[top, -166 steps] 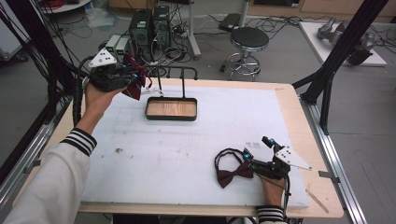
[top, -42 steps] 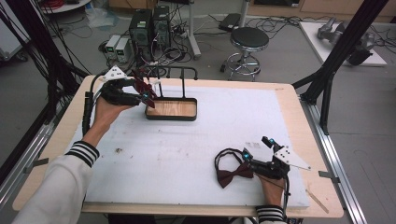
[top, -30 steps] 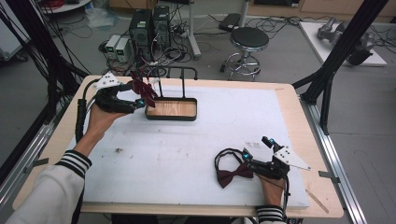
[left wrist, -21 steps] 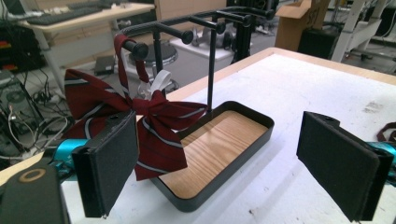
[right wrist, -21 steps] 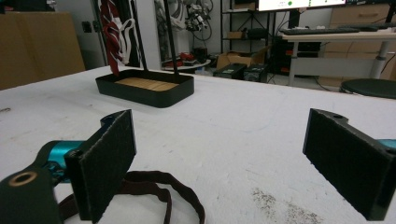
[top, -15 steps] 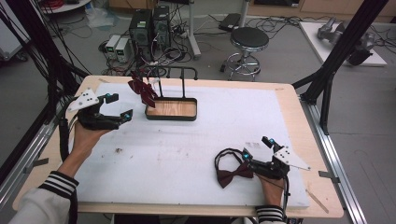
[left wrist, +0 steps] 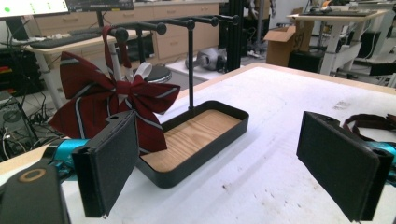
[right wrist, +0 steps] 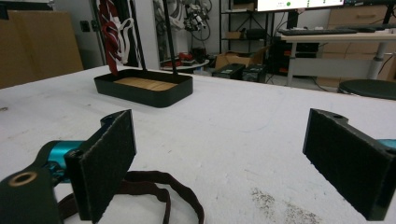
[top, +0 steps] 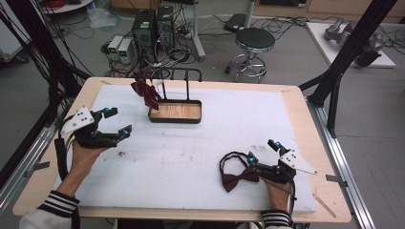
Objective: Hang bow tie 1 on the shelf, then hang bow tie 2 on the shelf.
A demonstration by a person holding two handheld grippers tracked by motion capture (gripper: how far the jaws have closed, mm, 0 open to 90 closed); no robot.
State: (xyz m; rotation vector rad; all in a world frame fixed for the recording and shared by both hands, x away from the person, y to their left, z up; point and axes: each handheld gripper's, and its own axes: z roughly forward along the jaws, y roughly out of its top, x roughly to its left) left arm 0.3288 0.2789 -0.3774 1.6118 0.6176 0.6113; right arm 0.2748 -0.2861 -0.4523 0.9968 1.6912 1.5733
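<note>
Two bow ties are in play, and they sit at opposite ends of the work. The striped bow tie [top: 145, 91] hangs by its strap from the rail of the stand [top: 184, 72], draped over the near left corner of the wooden tray [top: 175, 111], which suggests the rail is where ties are meant to end up, clear of the worktop [top: 191, 157]. We hold the left gripper [top: 114, 125] low at the worktop's left side, well apart from the stand, its jaws spread wide and holding nothing; in the left gripper view the hung tie shows beyond the left pad [left wrist: 108, 165]. The plain bow tie [top: 239, 178] lies flat near the front right, its dark strap [right wrist: 154, 191] looped beside it. We rest the right gripper [top: 261, 157] just beside that tie, jaws also wide open and empty, pointing toward the tray, and in its own view the strap curls under the left jaw. We judge that this tie is next to be lifted, and the loose strap will want a careful pinch.
</note>
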